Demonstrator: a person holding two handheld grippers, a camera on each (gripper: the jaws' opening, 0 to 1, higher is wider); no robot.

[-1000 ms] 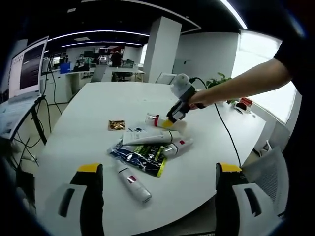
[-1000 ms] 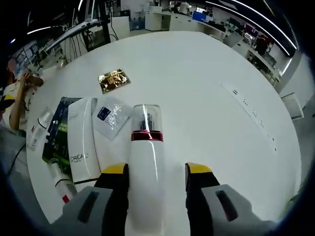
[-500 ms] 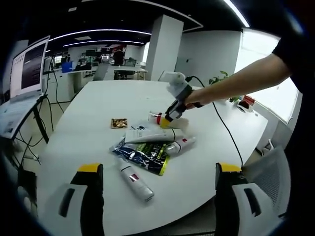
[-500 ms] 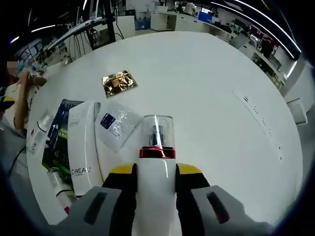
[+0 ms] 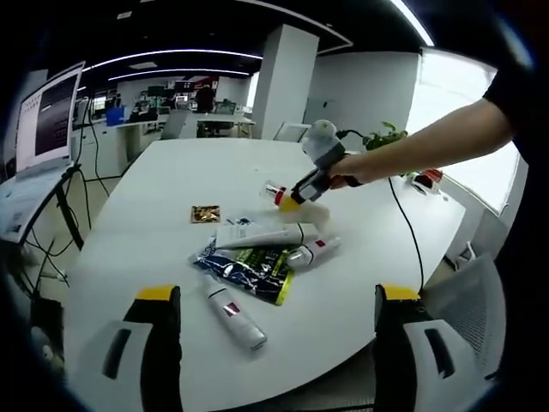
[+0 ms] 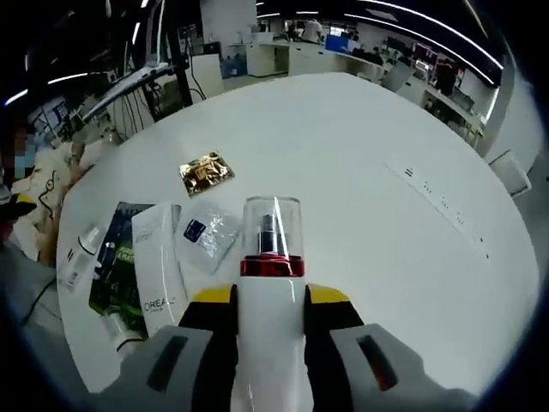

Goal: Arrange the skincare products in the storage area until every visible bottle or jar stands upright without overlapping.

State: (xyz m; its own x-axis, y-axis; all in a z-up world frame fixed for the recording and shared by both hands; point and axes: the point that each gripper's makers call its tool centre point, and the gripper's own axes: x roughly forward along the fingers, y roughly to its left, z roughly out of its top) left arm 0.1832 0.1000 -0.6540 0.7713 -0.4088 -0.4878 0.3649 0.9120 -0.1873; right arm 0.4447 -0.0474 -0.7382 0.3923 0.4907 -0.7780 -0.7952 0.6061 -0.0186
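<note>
**Q:** Two grippers here, so why is just one busy?

**A:** Going left to right: the left gripper [image 5: 270, 330] hangs back over the near edge of the white table [image 5: 171, 184], jaws spread wide, nothing between them. My guess is it's just keeping the pile in frame. In that pile, the small white bottle [image 5: 233, 316], the dark green sachet [image 5: 244, 270], the white L'Oreal tube [image 5: 262, 234] and the red-banded tube [image 5: 310, 251] all lie flat, partly overlapping. A gold foil sachet [image 5: 205, 214] sits apart.

**Q:** And the right one?

**A:** The right gripper [image 6: 268, 305] has its jaws closed snug on the white pump bottle [image 6: 271, 283], gripping the body below the red band, clear cap pointing away. Looks lifted off the table, probably so it can be tipped upright on bare tabletop.
</note>
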